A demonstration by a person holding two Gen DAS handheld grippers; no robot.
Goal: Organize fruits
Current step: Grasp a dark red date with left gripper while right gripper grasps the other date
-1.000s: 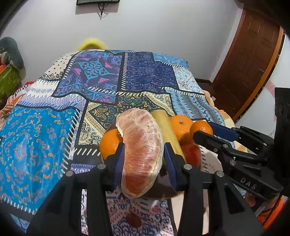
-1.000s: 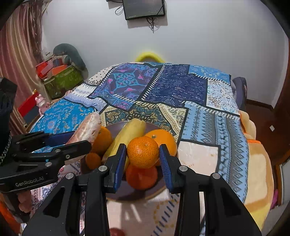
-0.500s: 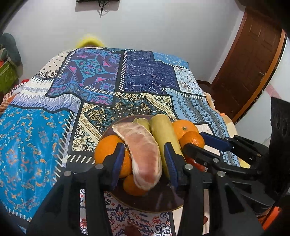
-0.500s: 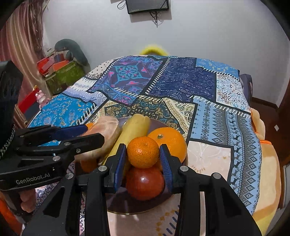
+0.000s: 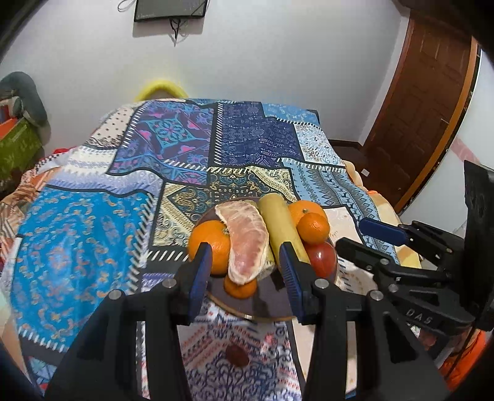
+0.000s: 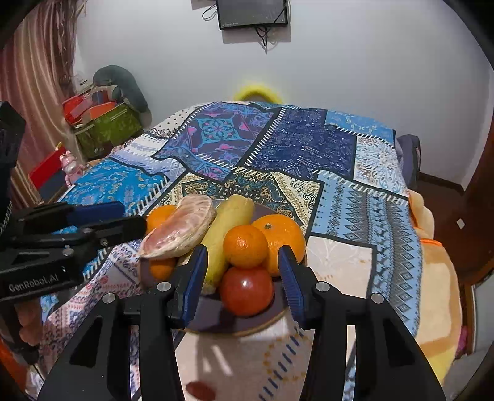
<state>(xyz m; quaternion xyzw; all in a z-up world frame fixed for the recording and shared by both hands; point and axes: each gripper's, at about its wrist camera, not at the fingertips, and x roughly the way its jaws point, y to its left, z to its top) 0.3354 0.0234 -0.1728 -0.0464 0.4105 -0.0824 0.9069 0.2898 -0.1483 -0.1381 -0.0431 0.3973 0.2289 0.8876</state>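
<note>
Looking past our own fingers first, we see the left gripper (image 5: 245, 274) spread wide and holding nothing, and the right gripper (image 6: 240, 271) just as wide and just as empty, both hanging short of the dark plate (image 6: 268, 320). A small dark red fruit (image 5: 237, 359) lies on the bedspread (image 5: 86, 246) near us, outside the plate; we cannot tell what kind it is. On the plate's near side sit a red tomato (image 6: 246, 291) and a small tangerine (image 5: 240, 287). Above them a pomelo segment (image 5: 245, 243) leans across a big orange (image 5: 210, 245), beside a long yellow fruit (image 5: 282, 228), perhaps a banana. A mandarin (image 6: 245, 246) rests on the tomato, touching another orange (image 6: 282, 237) behind it. Farther off the patterned bedspread runs bare to the wall, where a screen (image 6: 251, 12) hangs. We judge the gathering nearly finished: the heap is stacked, and only the stray red fruit seems left to bring in
</note>
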